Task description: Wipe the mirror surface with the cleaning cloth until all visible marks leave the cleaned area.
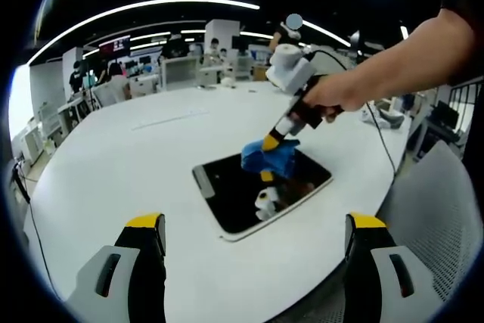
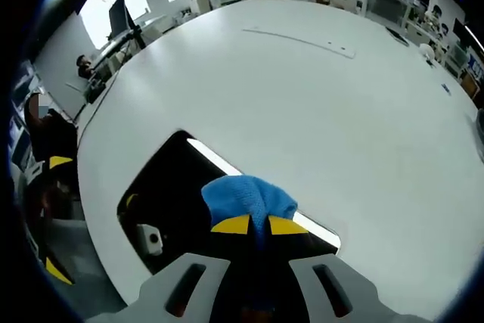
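On the mirror, mid-wipe.
Right gripper is clamped on the blue cloth, pressing it to the mirror, which lies flat on the white table. Left gripper hangs back above the near edge, jaws spread, holding nothing. Next, I judge, sweep the cloth across the uncovered glass, keeping it flat.

The right gripper, held in a hand on an outstretched arm, tilts steeply downward, its yellow-tipped fingers pinched together. The left gripper hangs level, its fingers spread wide apart.
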A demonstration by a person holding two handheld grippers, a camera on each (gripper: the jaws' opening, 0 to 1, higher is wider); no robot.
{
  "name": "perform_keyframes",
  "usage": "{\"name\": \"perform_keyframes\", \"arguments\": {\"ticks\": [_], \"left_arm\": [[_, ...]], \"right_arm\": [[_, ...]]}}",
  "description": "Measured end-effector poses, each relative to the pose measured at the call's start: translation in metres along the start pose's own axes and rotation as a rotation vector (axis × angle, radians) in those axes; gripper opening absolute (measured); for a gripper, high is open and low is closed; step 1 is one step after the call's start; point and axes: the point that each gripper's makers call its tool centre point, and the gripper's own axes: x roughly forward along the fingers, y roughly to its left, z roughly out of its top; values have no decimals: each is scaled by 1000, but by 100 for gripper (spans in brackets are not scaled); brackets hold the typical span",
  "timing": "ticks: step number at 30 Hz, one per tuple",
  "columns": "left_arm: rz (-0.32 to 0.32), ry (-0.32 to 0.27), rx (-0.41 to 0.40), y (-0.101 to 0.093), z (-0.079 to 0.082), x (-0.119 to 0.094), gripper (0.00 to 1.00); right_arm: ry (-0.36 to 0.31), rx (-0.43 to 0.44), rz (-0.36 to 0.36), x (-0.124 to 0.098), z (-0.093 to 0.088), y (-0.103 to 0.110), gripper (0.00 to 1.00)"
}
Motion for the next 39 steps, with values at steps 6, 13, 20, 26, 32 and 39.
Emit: {"name": "perform_keyframes", "arguments": {"ticks": [6, 13, 20, 26, 32, 39], "left_arm": [[0, -3, 0, 0, 0, 0, 99], [0, -3, 0, 0, 1, -1, 99], [-4, 0, 0, -1, 0, -1, 99], [-7, 2, -2, -1, -1, 0, 99], [-4, 5, -4, -1, -2, 0, 99], [-2, 8, -3, 0, -3, 1, 99]], "right_arm": [[-3, -2, 7, 5, 7, 7, 2], [-13, -6, 18, 12, 15, 18, 2], [-15, -13, 28, 17, 24, 26, 2], [-18, -19, 40, 22, 30, 34, 2], [-18, -38, 52, 27, 38, 44, 2], [-18, -61, 66, 38, 48, 52, 2]]}}
